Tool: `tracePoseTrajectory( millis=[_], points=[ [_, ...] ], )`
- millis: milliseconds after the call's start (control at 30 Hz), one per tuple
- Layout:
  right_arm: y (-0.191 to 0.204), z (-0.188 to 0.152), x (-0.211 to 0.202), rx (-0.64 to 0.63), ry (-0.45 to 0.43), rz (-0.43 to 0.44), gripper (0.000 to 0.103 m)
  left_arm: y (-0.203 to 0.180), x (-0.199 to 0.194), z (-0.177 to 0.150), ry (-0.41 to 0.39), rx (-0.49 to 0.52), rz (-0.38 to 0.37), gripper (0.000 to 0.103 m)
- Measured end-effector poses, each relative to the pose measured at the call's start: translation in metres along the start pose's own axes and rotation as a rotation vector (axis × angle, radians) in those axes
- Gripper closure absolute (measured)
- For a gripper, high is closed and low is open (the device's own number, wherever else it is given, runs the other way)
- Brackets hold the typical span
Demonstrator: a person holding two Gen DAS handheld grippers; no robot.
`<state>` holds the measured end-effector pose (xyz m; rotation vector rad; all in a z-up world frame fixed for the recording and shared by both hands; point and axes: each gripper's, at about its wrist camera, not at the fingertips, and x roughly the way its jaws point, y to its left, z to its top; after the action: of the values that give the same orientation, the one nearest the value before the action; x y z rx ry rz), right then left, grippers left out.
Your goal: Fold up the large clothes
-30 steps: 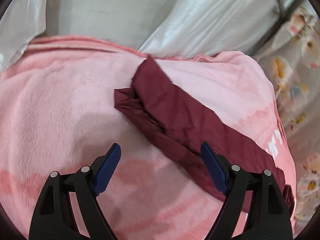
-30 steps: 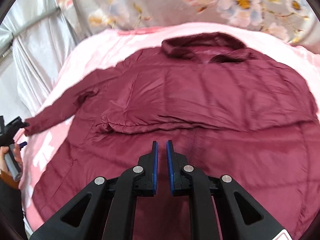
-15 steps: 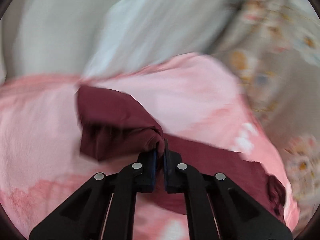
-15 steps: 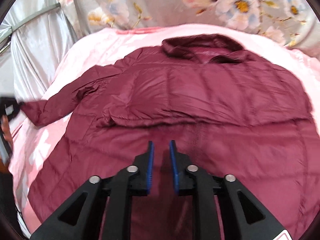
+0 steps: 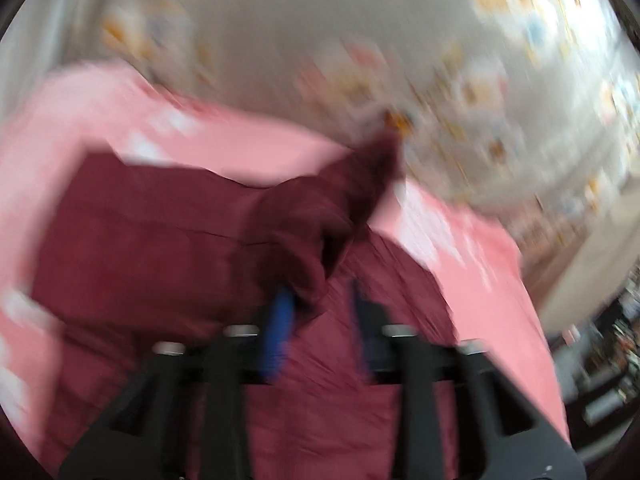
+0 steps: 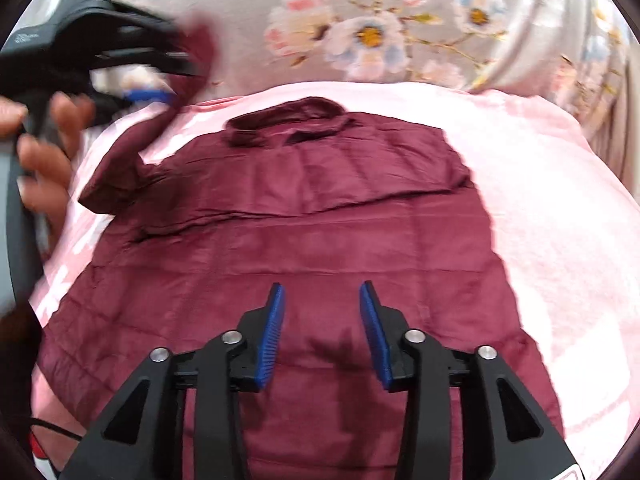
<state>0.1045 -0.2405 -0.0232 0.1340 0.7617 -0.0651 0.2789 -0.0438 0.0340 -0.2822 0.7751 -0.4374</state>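
A maroon puffer jacket (image 6: 320, 220) lies flat on a pink blanket (image 6: 560, 220), its collar (image 6: 288, 120) at the far end. My right gripper (image 6: 322, 286) hovers over the jacket's lower part. Its jaws are opening and nothing is between them. My left gripper (image 6: 176, 80) is raised at the upper left, held by a hand (image 6: 44, 168). The jacket's left sleeve (image 6: 120, 168) rises to it. In the blurred left wrist view the left gripper (image 5: 320, 292) has its jaws opening, and the sleeve (image 5: 320, 220) brushes only the left pad.
A floral cloth (image 6: 368, 32) hangs behind the far edge of the blanket. A thin dark cable (image 6: 52, 426) lies at the near left. The left wrist view shows dark clutter (image 5: 608, 380) beyond the blanket's right edge.
The left gripper shut on the sleeve end, swung it up and across toward the jacket's body, and now its jaws are apart. The right jaws went from nearly shut to apart.
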Motion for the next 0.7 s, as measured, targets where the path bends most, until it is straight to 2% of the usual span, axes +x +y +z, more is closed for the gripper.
tracePoseTrajectory(
  millis=[33,100,167,300,367,500,633,700],
  points=[
    [-0.010,0.000,0.001,0.019,0.001,-0.010,0.059,-0.012,0.016,-0.014,0.035,-0.009,-0.032,0.041],
    [-0.021,0.001,0.004,0.044,0.000,-0.019,0.053,-0.020,0.025,-0.030,0.043,-0.020,-0.043,0.031],
    [-0.030,0.004,0.005,0.059,-0.007,-0.023,0.053,-0.017,0.021,-0.040,0.028,-0.029,-0.053,0.017],
    [-0.033,0.024,0.012,0.068,-0.030,-0.001,0.049,0.028,-0.008,-0.035,-0.045,-0.080,-0.022,0.016],
    [-0.032,0.038,0.021,0.087,-0.030,0.031,0.049,0.069,-0.030,-0.029,-0.080,-0.166,0.001,0.016],
    [-0.025,0.064,0.052,0.145,0.003,0.117,0.049,0.157,-0.049,-0.014,-0.122,-0.367,0.052,0.017],
    [-0.021,0.077,0.086,0.242,0.058,0.187,0.048,0.231,-0.053,-0.013,-0.122,-0.569,0.033,0.020],
    [-0.019,0.079,0.103,0.277,0.085,0.199,0.049,0.250,-0.053,-0.016,-0.122,-0.617,0.024,0.022]
  ],
)
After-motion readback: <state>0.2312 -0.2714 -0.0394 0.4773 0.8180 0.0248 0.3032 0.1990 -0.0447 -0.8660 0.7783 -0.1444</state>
